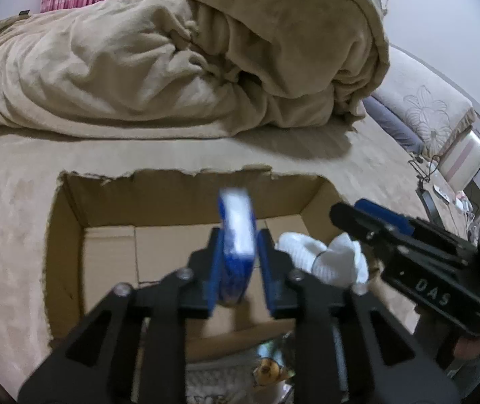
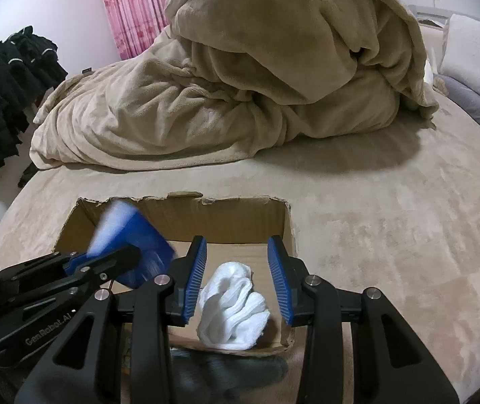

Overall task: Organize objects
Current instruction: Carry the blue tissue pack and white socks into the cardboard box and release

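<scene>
The left tool (image 1: 238, 262) grips a blue-and-white pack (image 1: 236, 235) upright over the box (image 1: 71, 235) on the bed (image 1: 10, 202). The right tool (image 2: 236, 281) hangs open above the white socks (image 2: 233, 313), which lie in the box's right part. The pack is blurred and held only by its lower end; it could tip or slip out. Released from this height, it may land on the socks or bounce askew.

Heaped beige blanket (image 2: 256, 77) at twelve o'clock on a beige bed cover (image 2: 391, 235), pink curtain (image 2: 132, 6) at eleven o'clock, dark clothes (image 2: 4, 80) hanging at nine o'clock, pale embroidered pillow (image 1: 421, 107) and cables (image 1: 428, 175) at three o'clock.
</scene>
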Demonstrator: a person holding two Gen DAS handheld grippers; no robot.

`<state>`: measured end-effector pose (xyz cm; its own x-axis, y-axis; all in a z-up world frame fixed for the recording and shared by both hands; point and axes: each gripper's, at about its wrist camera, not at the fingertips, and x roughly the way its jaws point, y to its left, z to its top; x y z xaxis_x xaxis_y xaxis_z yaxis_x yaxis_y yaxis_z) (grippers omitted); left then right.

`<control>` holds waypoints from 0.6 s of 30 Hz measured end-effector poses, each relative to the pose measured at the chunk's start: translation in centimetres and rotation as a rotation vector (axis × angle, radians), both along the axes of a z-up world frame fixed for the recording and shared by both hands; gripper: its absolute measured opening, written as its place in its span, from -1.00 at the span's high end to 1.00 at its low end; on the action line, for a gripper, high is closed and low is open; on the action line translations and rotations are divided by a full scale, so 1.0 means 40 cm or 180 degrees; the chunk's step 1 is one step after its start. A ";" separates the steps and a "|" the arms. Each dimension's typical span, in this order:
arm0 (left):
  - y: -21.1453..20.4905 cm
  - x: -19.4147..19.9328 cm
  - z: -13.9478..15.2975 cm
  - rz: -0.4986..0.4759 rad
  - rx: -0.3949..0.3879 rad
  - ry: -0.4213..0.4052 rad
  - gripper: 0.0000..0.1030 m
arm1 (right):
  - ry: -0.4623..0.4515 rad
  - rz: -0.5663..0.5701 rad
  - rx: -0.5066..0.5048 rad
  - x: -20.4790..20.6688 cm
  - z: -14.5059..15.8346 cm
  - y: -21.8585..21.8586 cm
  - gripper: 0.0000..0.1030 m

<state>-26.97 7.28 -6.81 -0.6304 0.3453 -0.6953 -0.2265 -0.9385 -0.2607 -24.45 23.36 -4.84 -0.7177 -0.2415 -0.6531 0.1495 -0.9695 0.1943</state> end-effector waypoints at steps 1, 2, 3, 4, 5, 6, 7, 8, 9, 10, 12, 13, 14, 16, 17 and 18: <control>0.002 -0.001 0.000 0.0005 -0.0039 -0.0023 0.42 | 0.0025 -0.0011 -0.0015 0.003 0.007 0.004 0.17; 0.003 -0.001 0.001 0.0014 -0.0062 -0.0033 0.39 | 0.0051 -0.0016 -0.0029 0.006 0.014 0.006 0.13; 0.002 0.001 0.005 0.0045 -0.0085 -0.0040 0.38 | 0.0091 -0.0022 -0.0046 0.013 0.025 0.010 0.03; -0.002 0.007 0.009 0.0073 -0.0093 -0.0038 0.37 | 0.0126 -0.0025 -0.0057 0.021 0.037 0.012 0.00; -0.006 0.015 0.016 0.0101 -0.0103 -0.0031 0.35 | 0.0158 -0.0020 -0.0062 0.029 0.050 0.012 -0.04; -0.012 0.026 0.025 0.0133 -0.0131 -0.0020 0.34 | 0.0174 -0.0014 -0.0058 0.033 0.059 0.011 -0.06; -0.016 0.035 0.032 0.0151 -0.0151 -0.0011 0.28 | 0.0199 -0.0006 -0.0054 0.044 0.071 0.009 -0.07; -0.020 0.046 0.040 0.0162 -0.0165 0.0000 0.17 | 0.0225 0.0007 -0.0051 0.059 0.085 0.007 -0.10; -0.024 0.063 0.051 0.0162 -0.0183 0.0014 0.08 | 0.0242 0.0017 -0.0048 0.070 0.095 0.005 -0.15; -0.027 0.077 0.059 0.0155 -0.0184 0.0021 -0.15 | 0.0266 0.0032 -0.0051 0.086 0.106 0.004 -0.17; -0.039 0.112 0.081 0.0168 -0.0140 0.0076 -0.46 | 0.0297 0.0057 -0.0063 0.115 0.124 0.001 -0.18; -0.044 0.130 0.093 0.0181 -0.0128 0.0111 -0.47 | 0.0312 0.0059 -0.0065 0.131 0.134 0.000 -0.19; -0.049 0.148 0.107 0.0197 -0.0133 0.0145 -0.47 | 0.0325 0.0062 -0.0064 0.146 0.143 0.001 -0.21; -0.060 0.193 0.137 0.0243 -0.0151 0.0220 -0.47 | 0.0341 0.0051 -0.0048 0.181 0.162 0.002 -0.29; -0.064 0.207 0.148 0.0257 -0.0154 0.0245 -0.47 | 0.0352 0.0040 -0.0031 0.198 0.171 0.003 -0.30; -0.070 0.230 0.164 0.0289 -0.0171 0.0285 -0.47 | 0.0358 0.0022 -0.0006 0.212 0.177 0.004 -0.30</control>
<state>-17.76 4.50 -0.24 -0.7177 0.2477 -0.6508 -0.1601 -0.9682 -0.1920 -15.97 23.51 2.24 -0.7847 -0.2479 -0.5682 0.1772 -0.9680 0.1777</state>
